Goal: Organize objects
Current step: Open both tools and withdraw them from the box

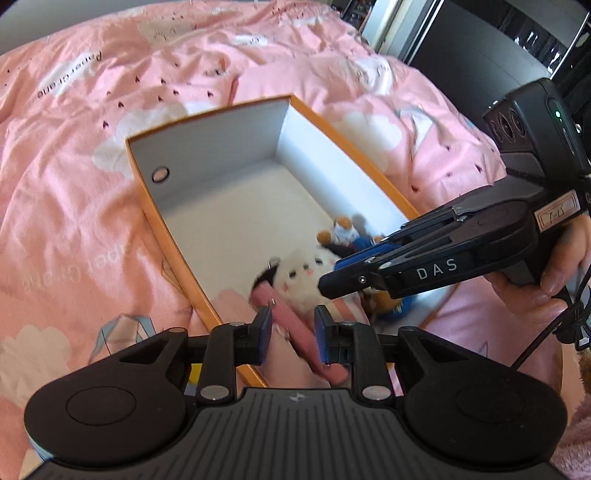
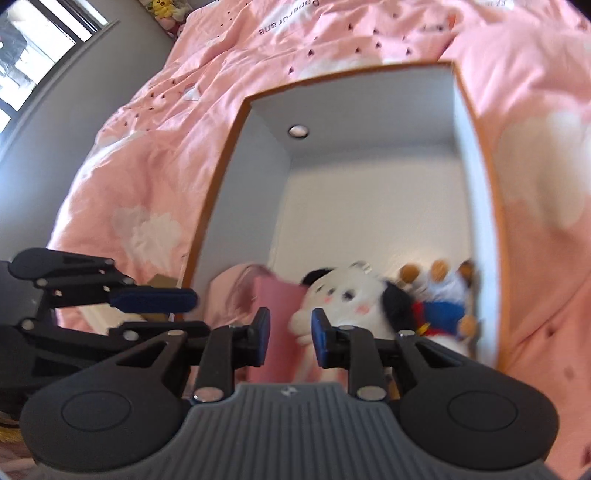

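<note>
An open orange box (image 1: 155, 221) with a white inside lies on a pink bed; it also shows in the right wrist view (image 2: 221, 192). In its near end lie a white and black plush (image 1: 306, 277) (image 2: 351, 295), a small plush in blue and red clothes (image 1: 347, 232) (image 2: 439, 310), and a flat pink item (image 1: 314, 347) (image 2: 277, 332). My left gripper (image 1: 293, 338) is open above the box's near edge, the pink item showing between its fingers. My right gripper (image 2: 288, 338) is open over the plush toys. It shows from the side in the left wrist view (image 1: 343, 277).
The pink patterned duvet (image 1: 92, 110) surrounds the box. A dark cabinet (image 1: 461, 48) stands beyond the bed at right. A window (image 2: 33, 48) and grey wall lie left of the bed, with plush toys (image 2: 166, 11) at its far end.
</note>
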Tool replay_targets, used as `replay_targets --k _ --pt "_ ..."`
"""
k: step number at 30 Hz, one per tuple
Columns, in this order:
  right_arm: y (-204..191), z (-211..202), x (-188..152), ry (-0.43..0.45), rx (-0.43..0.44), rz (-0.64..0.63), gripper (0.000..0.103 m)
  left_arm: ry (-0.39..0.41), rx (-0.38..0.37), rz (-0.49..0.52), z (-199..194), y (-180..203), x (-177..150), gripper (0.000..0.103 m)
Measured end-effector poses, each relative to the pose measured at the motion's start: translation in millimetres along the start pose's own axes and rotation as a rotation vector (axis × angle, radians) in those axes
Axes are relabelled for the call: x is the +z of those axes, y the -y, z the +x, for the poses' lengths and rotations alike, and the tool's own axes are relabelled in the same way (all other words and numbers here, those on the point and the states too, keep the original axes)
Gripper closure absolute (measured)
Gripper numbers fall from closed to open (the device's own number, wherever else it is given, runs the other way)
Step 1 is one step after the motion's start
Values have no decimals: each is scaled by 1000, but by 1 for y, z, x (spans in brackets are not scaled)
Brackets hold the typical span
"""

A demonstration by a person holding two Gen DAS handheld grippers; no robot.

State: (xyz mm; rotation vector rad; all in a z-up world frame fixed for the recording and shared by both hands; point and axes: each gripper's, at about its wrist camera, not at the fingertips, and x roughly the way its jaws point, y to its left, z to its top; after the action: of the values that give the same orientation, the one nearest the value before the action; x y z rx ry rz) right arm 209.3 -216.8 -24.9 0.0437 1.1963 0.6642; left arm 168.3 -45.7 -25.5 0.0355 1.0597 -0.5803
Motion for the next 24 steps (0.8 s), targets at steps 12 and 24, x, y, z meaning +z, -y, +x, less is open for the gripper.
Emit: replay_targets --k 12,24 --pt "1 58 21 -97 -142 -270 50 8 32 -25 31 -6 6 75" --pt "-19 55 4 -161 -176 -460 53 6 53 -25 41 -2 -7 76"
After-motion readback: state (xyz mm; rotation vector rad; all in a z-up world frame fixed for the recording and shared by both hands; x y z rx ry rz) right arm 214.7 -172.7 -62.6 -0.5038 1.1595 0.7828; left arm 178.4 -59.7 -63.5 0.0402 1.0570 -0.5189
